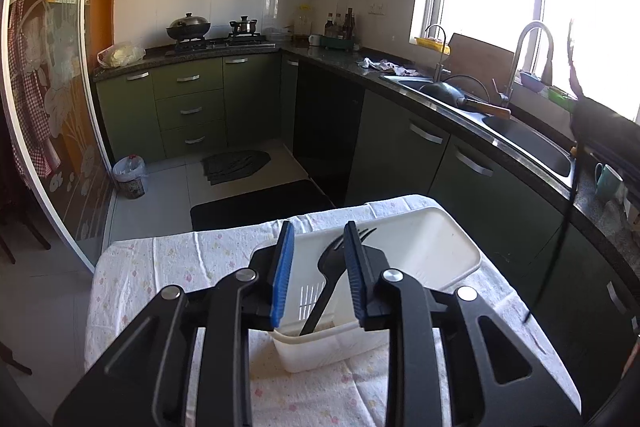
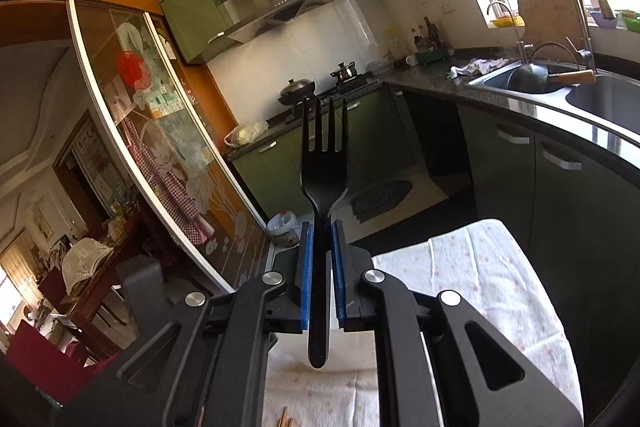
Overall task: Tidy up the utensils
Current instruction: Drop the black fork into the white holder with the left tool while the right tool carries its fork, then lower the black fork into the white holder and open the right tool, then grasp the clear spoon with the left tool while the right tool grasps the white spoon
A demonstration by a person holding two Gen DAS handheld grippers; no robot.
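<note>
Nearest in the left wrist view, the left gripper (image 1: 318, 269) is seen with its blue-padded fingers (image 1: 282, 267) released and standing apart; a black plastic fork (image 1: 330, 277) lies between them but is not pressed by either pad, its handle end down in the slotted compartment of the white utensil tray (image 1: 460, 247) and its tines leaning up over the tray's wider section. The tray rests on the desk, which is covered by a pale flowered cloth (image 1: 180, 263). In the right wrist view, the right gripper (image 2: 320, 275) is clenched on a second black fork (image 2: 322, 187), grasped at mid-handle, with the tines pointing away toward the stove and the handle end hanging free toward the camera; wooden tips, perhaps chopsticks (image 2: 286, 421), are just visible at the bottom edge. The step in hand is judged to be the placing of forks in the tray. It would be done well if the left fingers were drawn clear without the resting fork being tipped out, and if the second fork were lowered into the same compartment, handle first, before release. Beyond the desk, green cabinets, a sink (image 1: 532, 143) and a wok on the stove (image 1: 188, 27) are seen.
</note>
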